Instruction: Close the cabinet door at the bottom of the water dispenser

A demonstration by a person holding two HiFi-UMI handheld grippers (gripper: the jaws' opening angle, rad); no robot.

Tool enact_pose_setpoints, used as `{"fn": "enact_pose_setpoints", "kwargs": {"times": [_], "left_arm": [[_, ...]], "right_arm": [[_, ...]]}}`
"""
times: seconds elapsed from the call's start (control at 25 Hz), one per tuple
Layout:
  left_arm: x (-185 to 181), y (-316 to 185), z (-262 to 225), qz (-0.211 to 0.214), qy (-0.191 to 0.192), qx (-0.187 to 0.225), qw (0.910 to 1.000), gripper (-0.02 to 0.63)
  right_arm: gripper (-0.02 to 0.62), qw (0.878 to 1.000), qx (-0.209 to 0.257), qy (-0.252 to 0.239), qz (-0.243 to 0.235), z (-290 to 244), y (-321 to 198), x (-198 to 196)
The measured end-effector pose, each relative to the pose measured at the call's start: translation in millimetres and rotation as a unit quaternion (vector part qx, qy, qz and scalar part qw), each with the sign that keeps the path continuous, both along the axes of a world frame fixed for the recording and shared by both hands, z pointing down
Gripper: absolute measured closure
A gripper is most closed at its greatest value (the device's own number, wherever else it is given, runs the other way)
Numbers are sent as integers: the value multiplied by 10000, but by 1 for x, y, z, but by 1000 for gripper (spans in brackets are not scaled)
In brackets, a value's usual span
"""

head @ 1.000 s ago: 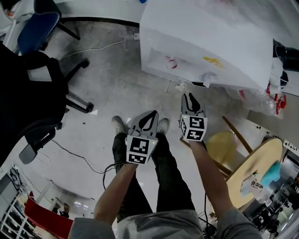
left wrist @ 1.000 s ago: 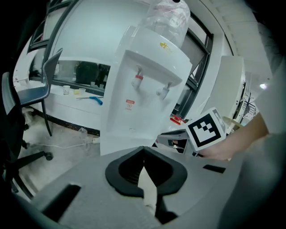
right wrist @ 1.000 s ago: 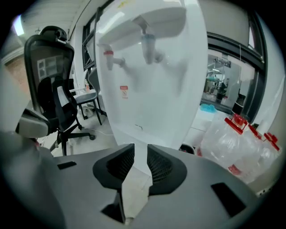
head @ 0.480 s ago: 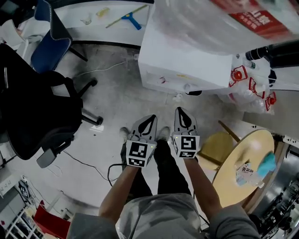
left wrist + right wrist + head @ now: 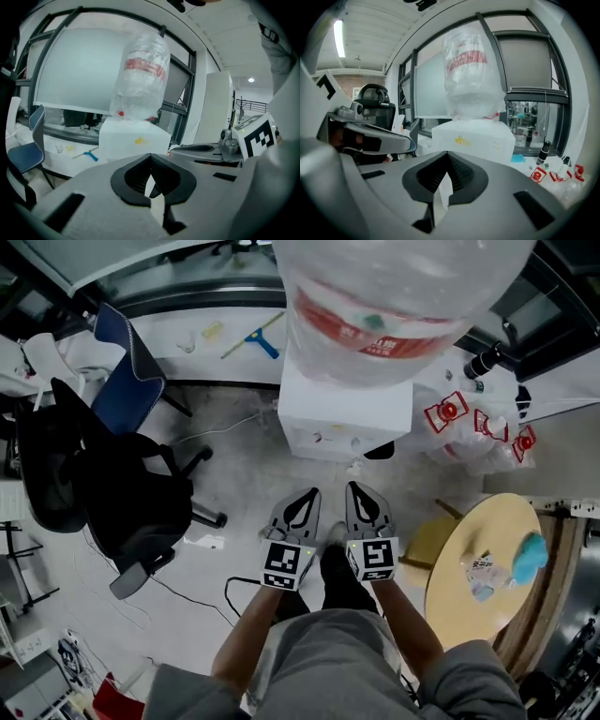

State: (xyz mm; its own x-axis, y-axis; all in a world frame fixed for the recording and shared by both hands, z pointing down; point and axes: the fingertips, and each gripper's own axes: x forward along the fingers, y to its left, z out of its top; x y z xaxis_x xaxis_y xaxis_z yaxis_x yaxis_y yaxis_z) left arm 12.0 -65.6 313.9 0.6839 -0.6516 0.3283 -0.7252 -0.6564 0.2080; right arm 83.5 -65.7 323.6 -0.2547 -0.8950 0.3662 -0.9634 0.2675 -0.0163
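Floor: grey concrete (image 5: pixel 248 460), mottled and stained.
Windows: large pale frosted pane (image 5: pixel 75 70); dark metal frames (image 5: pixel 534 90).
Ledge: white sill (image 5: pixel 187 334) ran under the window and bore a blue-handled squeegee (image 5: pixel 255 337).
Seating: blue chair (image 5: pixel 127 381) stood near the ledge, with a black office chair (image 5: pixel 136 498) just beside it.
Surface: round, light wood (image 5: pixel 464 601).
Ceiling: white, ribbed (image 5: pixel 375 28).
Light: ceiling strip (image 5: pixel 337 37) was lit, as was a round lamp (image 5: pixel 251 80).

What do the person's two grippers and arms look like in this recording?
The left gripper and right gripper are matching light grey, tapered shells with black teardrop-shaped insets around the jaws. Each carries a white cube printed with black square markers at its rear. The person wears grey sleeves that leave the forearms bare.
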Motion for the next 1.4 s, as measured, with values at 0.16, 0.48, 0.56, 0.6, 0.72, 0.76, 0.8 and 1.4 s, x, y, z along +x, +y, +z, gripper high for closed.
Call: {"fn": "enact_pose_setpoints", "kwargs": {"times": [0.16,0.48,0.56,0.6,0.72,0.76,0.8,1.4], "left_arm": [[0,2,-51,117,40,368,9992,600],[-8,-1,-158,90,302,1247,9917,600],[-9,-1,-182,70,369,1483,9882,600],[-8,-3,-193,58,398,1602,9863,600],[-11,-9,-224,-13,533,1897,9804,600],[-14,-10,-233,-46,586,1967,9787,600],[-16,-12,-241,-76,623,2036,9770,600],[-19,-18,-280,-59,751,2527,9646,600]], "right_arm": [[588,9991,411,-84,-15,-53,-1,-10],[588,9861,1633,-250,-168,-178,-7,-23],[588,9811,1899,-227,-280,-205,-8,-26],[588,9788,2012,-221,-320,-217,-9,-27],[588,9712,2337,-245,-398,-248,-12,-32],[588,9696,2401,-242,-416,-256,-12,-33],[588,9688,2431,-221,-430,-262,-11,-35],[588,9602,2742,-189,-494,-292,-11,-47]]}}
